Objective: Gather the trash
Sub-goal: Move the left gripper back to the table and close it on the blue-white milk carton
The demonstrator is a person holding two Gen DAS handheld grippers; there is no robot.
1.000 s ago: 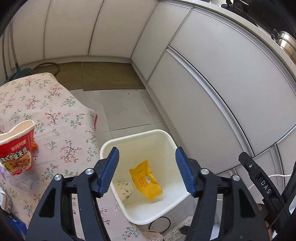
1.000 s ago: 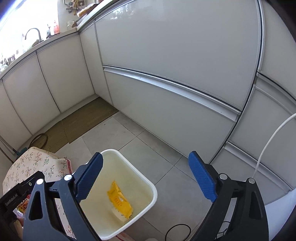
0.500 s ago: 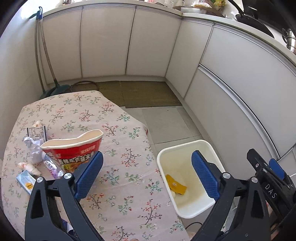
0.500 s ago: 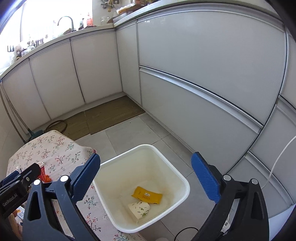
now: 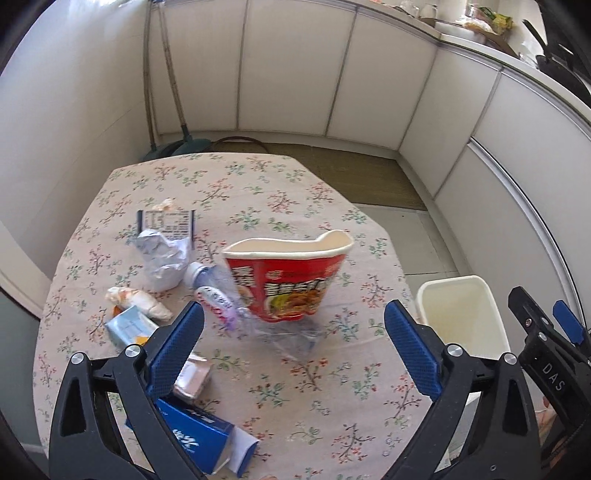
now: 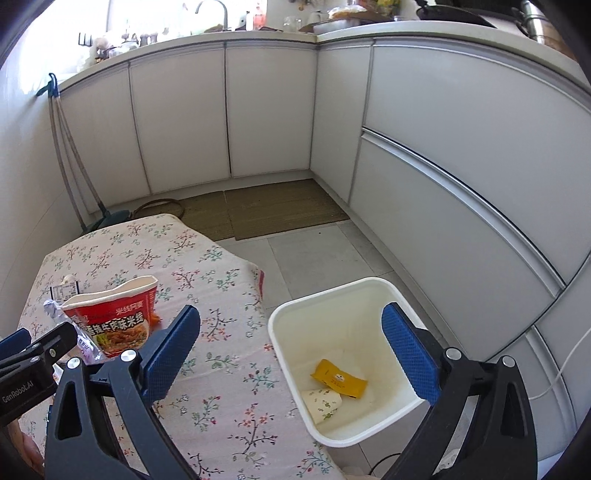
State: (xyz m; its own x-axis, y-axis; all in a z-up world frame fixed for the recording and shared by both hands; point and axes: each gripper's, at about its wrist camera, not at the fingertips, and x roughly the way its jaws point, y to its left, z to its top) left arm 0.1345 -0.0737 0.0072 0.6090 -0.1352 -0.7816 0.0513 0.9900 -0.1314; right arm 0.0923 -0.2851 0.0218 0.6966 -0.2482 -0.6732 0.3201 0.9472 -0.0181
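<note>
Both views have swung from bin (image 6: 334,299) to table (image 5: 258,177); both claws gape wide, seemingly empty.

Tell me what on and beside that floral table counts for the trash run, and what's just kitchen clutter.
For the job:
red noodle cup
clear plastic bottle
crumpled white paper
blue carton
white bin, already holding a yellow packet

Lying about:
brooms against the wall
floor mat
countertop items
</note>
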